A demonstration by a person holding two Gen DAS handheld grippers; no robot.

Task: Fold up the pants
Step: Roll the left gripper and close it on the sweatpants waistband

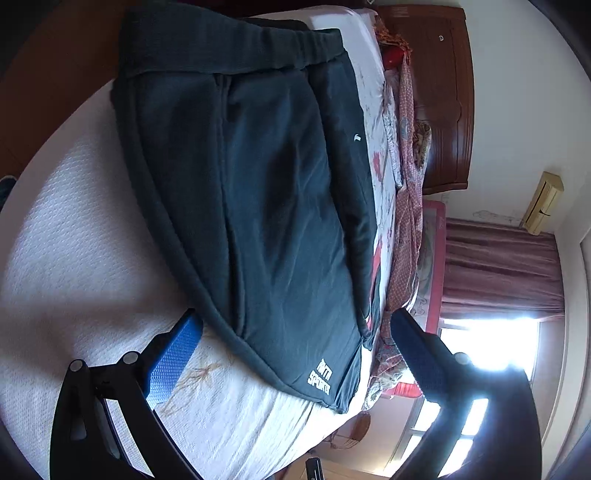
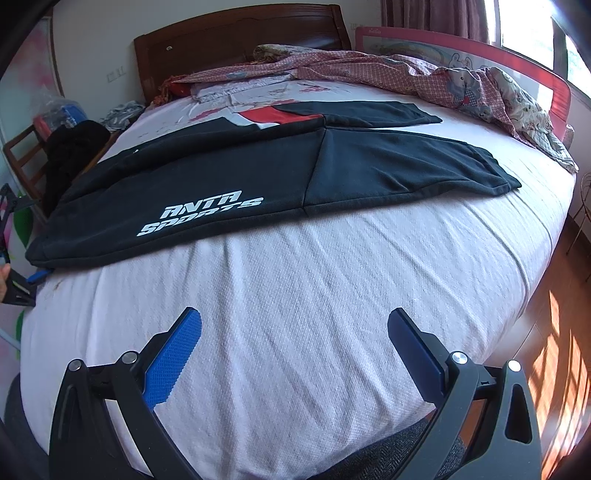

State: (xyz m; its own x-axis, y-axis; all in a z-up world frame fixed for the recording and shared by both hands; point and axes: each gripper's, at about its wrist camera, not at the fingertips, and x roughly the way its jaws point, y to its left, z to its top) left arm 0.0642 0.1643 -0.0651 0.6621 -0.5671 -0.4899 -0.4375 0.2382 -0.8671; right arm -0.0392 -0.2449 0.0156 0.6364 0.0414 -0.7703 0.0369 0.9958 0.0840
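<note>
On the bed, white textured cover, foot end toward both cameras:

Item 1. Pants, dark, printed "ANTA SPORTS" in white near the hip. Laid flat and spread across the bed, long axis running left to right in the right wrist view; waistband end at the left, both legs trailing right, one leg lying behind the other. A red-and-white garment shows just beyond them.

Item 2. Left gripper, fingers spread, holding nothing. It sits at the waistband end, with one blue pad just beside the pants' side edge; touching or not cannot be told. In the left wrist view the pants stretch straight ahead of it.

Item 3. Right gripper, fingers spread, empty, over bare bed cover. The pants lie ahead of it, apart, their near edge crossing its line of sight.

Item 4. Crumpled patterned bedding at the far side, wooden headboard behind.

Assessment: no fold made yet. Left gripper is the nearer; the right probably must travel forward and rightward to reach the leg ends.
</note>
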